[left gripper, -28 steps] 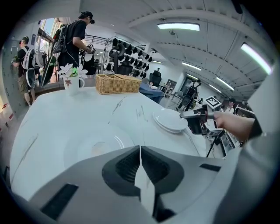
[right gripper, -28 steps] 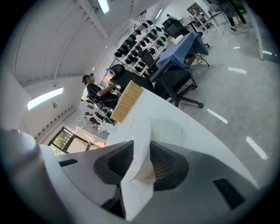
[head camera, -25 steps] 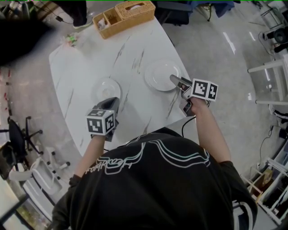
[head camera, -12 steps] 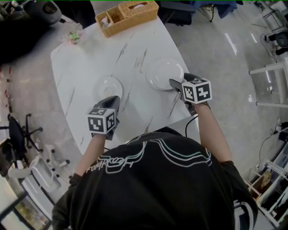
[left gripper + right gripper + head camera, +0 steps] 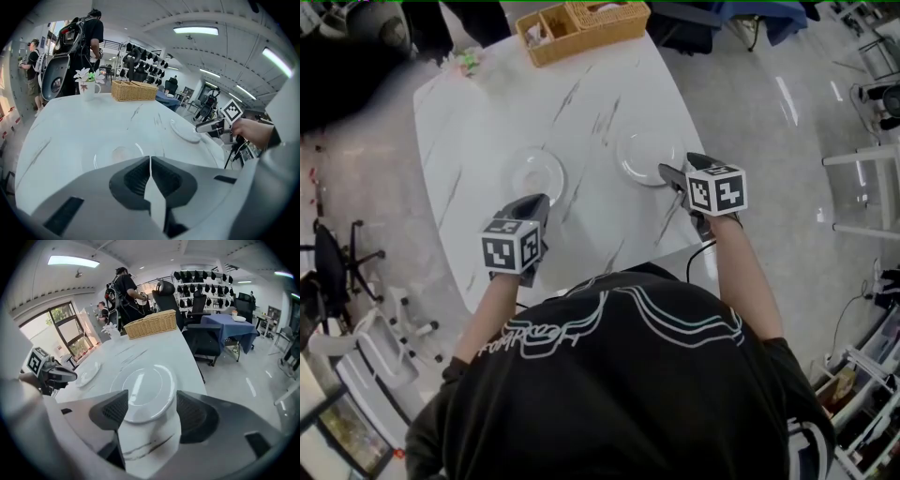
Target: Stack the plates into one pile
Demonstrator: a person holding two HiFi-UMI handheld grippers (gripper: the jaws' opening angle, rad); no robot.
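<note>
As the head view had it, the right claw hung at the near rim of the white plate and the left claw just short of the smaller plate, with nothing stacked yet. The left gripper view showed the left claw with jaws together on nothing, the smaller plate flat just ahead. The right gripper view showed the right claw with jaws that had just been opening, standing wide apart, the white plate reaching between them untouched; the first pick-up seemingly needed them lowered around that rim and closed.

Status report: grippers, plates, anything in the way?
Left gripper shut, empty. Right gripper jaws just opening, near rim of right plate between them, ungripped. Left plate apart, unstacked. Nothing between plates.
</note>
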